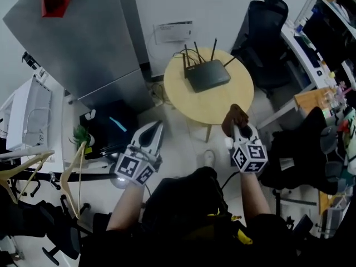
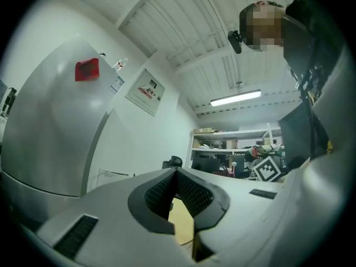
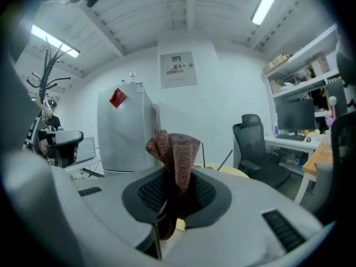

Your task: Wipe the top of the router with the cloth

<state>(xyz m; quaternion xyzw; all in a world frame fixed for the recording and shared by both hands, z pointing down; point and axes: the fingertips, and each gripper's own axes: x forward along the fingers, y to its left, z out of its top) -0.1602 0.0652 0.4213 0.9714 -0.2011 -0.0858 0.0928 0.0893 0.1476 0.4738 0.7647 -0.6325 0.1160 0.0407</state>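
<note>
**Cloth in your right tool, router on the desk**

Your right tool (image 1: 239,128): jaws pinching the brown cloth (image 1: 234,117), which bunches above the tips, at the near edge of the round yellow desk (image 1: 222,107).
Your left tool (image 1: 156,128): jaws pressed together, nothing between them, held over the floor beside the desk.
Black router (image 1: 207,75): flat on the desk's far half, antennas raised, apart from the cloth.

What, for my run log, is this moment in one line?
right gripper: shut on cloth | left gripper: shut, empty | router: on table, apart from cloth
</note>
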